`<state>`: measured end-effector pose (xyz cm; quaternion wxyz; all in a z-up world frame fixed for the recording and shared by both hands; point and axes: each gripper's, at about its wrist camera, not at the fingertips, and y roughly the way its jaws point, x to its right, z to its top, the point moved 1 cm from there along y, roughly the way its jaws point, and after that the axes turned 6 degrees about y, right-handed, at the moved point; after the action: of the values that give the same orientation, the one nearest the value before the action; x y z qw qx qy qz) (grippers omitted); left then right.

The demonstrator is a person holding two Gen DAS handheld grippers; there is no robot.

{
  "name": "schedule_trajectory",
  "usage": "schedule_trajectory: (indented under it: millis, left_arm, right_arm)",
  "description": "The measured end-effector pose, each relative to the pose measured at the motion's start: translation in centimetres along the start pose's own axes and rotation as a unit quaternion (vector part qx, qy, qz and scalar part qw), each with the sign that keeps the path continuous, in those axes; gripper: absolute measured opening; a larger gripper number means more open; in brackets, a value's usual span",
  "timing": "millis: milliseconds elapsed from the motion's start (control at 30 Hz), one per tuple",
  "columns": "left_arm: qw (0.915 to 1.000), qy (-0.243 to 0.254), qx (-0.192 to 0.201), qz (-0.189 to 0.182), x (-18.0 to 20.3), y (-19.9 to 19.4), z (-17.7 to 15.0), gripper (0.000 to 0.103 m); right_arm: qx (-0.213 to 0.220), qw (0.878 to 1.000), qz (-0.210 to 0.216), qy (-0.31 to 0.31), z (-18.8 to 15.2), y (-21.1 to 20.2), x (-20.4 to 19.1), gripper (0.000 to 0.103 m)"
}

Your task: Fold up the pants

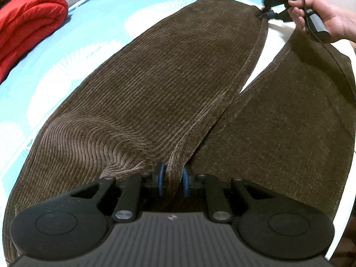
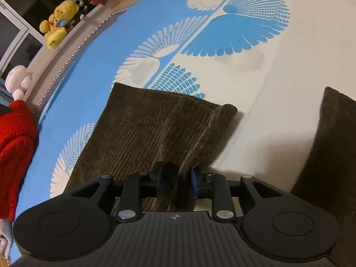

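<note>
Brown corduroy pants point(image 1: 155, 84) lie spread on a bed, legs stretching away from the left wrist camera. My left gripper point(image 1: 173, 182) is shut on a bunched fold of the pants at the near end, by the crotch seam. My right gripper point(image 1: 270, 14) shows at the top right of the left wrist view, held by a hand, pinching the inner edge of the left leg near its hem. In the right wrist view the right gripper point(image 2: 176, 182) is shut on the lifted edge of that leg point(image 2: 155, 129). The other leg point(image 2: 333, 151) lies at the right.
The bed sheet point(image 2: 255, 71) is blue and cream with fan patterns. A folded red quilt point(image 1: 26, 24) lies at the far left of the bed. A yellow plush bear point(image 2: 57, 22) and a white plush toy point(image 2: 17, 82) sit on a ledge beyond the bed edge.
</note>
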<state>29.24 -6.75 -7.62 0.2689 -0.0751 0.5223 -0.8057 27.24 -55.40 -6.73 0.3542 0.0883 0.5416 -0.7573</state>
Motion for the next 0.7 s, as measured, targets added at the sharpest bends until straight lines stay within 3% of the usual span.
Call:
schedule_trajectory:
  millis: [33,167,233,333,367,433,500,633,700]
  left_arm:
    - [1.0,-0.001,0.002,0.001,0.1,0.1,0.1,0.019]
    - [0.9997,-0.008,0.018,-0.01,0.8,0.5,0.7,0.02]
    - [0.9998,0.004,0.018,-0.01,1.5,0.7,1.0,0.026]
    - [0.9995,0.011,0.013,-0.029,1.9,0.2,1.0,0.033]
    - [0.9989,0.007,0.018,-0.042,1.6,-0.3,0.8,0.036]
    - [0.9971,-0.01,0.032,-0.069,0.5,-1.7,0.4,0.041]
    - [0.9953,-0.04,0.055,-0.069,-1.7,-3.5,-0.4,0.046]
    - [0.9852,-0.155,0.072,-0.008,-8.9,-6.8,-3.8,0.047]
    - [0.9705,-0.229,0.061,0.046,-13.3,-8.1,-6.9,0.055]
  right_arm:
    - [0.007,1.0,-0.004,0.0,0.2,-0.1,0.2,0.006]
    - [0.109,0.993,-0.025,0.026,1.1,-3.8,-0.3,0.005]
    - [0.137,0.987,-0.075,0.03,1.3,-4.5,0.1,0.006]
    - [0.078,0.983,-0.146,0.084,1.3,-3.0,3.1,0.008]
    - [0.071,0.981,-0.147,0.105,1.1,-2.9,4.0,0.007]
    - [0.073,0.981,-0.141,0.108,1.4,-3.3,3.7,0.021]
    - [0.098,0.981,-0.147,0.077,1.6,-4.4,2.4,0.033]
    - [0.15,0.984,-0.09,0.041,1.7,-7.9,-0.6,0.035]
    - [0.172,0.984,-0.046,0.008,1.5,-9.9,-2.6,0.035]
